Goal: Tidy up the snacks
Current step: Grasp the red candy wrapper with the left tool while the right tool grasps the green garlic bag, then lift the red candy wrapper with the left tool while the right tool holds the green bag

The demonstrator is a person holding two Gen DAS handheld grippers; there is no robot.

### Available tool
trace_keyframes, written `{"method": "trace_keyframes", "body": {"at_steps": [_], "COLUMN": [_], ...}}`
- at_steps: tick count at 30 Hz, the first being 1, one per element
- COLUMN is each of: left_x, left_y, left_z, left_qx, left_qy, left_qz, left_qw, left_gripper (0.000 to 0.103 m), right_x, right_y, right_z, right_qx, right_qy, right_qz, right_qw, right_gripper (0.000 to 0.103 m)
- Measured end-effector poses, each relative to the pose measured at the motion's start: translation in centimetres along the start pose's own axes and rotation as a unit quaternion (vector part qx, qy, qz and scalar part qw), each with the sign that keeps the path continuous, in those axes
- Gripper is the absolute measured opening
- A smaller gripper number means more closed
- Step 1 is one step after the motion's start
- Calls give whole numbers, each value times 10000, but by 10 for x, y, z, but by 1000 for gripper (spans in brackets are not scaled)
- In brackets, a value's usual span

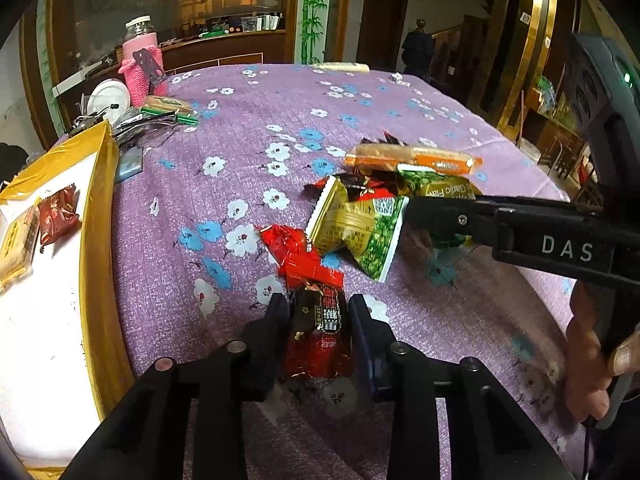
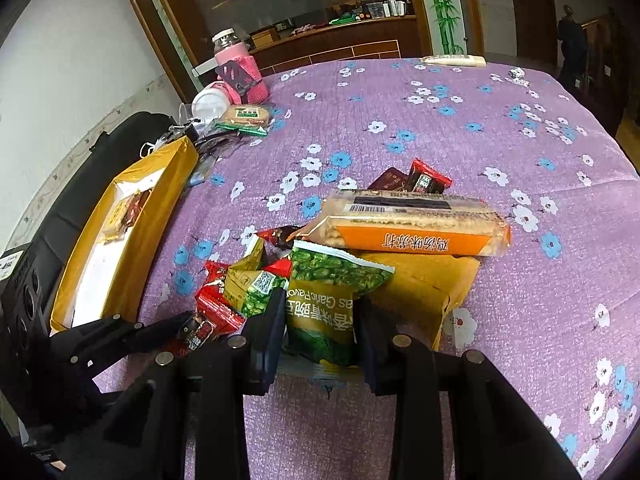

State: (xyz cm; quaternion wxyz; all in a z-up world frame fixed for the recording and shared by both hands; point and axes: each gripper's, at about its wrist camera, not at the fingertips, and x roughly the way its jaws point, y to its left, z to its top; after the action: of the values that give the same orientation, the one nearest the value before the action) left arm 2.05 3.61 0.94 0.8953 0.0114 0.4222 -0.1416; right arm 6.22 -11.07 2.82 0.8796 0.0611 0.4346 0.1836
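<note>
Left tongs (image 1: 318, 320) clenched on a dark red snack packet (image 1: 318, 336) down on the purple flowered counter (image 1: 400, 100); right tongs (image 2: 320, 320) grasping a green pea packet (image 2: 324, 316). Just ahead of both, the snack pile crowds in: an orange cracker pack (image 2: 408, 224) lies across it, another red wrapper (image 1: 300, 256) touches the held one. Yellow box (image 2: 120, 236) sits off left with two snacks inside

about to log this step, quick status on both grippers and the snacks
Left gripper shut on red-and-black snack packet. Right gripper shut on green pea bag. Yellow-walled box at left, path open.
</note>
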Motion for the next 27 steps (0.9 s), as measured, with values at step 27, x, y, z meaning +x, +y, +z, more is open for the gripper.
{"method": "trace_keyframes", "body": {"at_steps": [27], "left_x": [5], "left_y": [-8], "left_z": [0], "left_qx": [227], "left_qy": [122], "left_qz": [73], "left_qw": [9996], "left_gripper": [48], "right_x": [-1], "right_y": [-17], "right_z": [1], "right_qx": [419], "right_qy": [166], "right_qz": [377], "right_qw": [9983], "right_gripper": [31]}}
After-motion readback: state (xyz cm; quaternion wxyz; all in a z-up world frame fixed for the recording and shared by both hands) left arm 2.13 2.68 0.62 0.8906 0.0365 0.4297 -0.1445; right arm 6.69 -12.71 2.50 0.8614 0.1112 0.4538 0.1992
